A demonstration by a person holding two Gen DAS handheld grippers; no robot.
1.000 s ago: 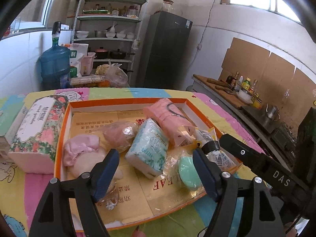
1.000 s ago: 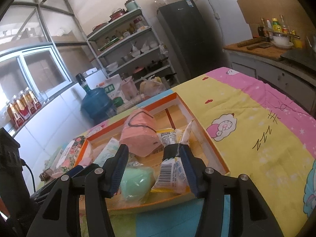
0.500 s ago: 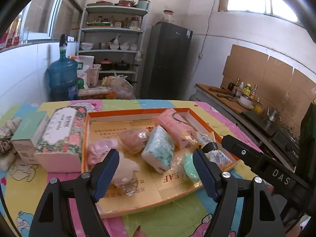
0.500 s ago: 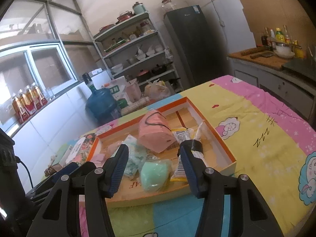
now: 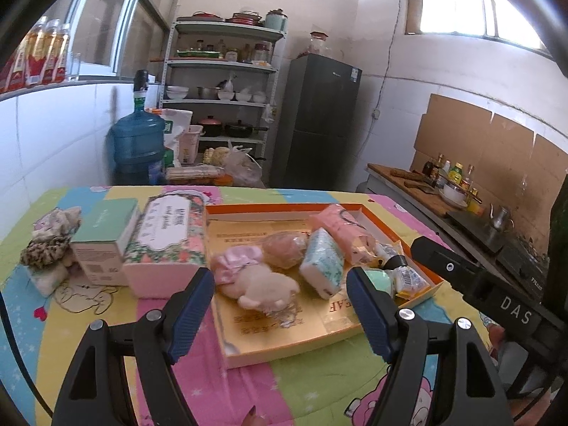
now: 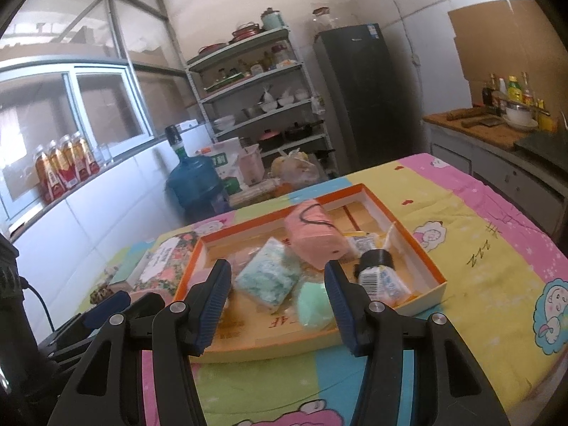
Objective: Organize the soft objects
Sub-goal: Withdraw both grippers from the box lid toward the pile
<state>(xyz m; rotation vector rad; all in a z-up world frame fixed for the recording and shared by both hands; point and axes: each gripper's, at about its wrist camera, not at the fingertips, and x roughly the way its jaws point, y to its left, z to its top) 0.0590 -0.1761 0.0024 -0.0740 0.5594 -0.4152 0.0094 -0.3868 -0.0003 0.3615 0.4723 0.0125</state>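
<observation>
Fingers of both grippers stand apart and grip nothing: left gripper (image 5: 280,305) and right gripper (image 6: 278,300) each hover off the near edge of the orange tray (image 5: 301,349). Tray contents: cream plush toy (image 5: 266,285) with pink cap at near-left; teal tissue pack (image 5: 321,261) centre; pink pouch (image 5: 337,227) toward far-right; mint sponge (image 6: 314,303) and small tube (image 6: 380,277) by right edge. On table left of tray: floral tissue box (image 5: 167,245), green box (image 5: 104,238), scrunchies (image 5: 48,245). Step judged: between placements. Next move likely calls for fetching an outside soft item.

orange tray (image 5: 319,346) crowded, floral tissue box (image 5: 167,245) flanking left, bare cloth right
</observation>
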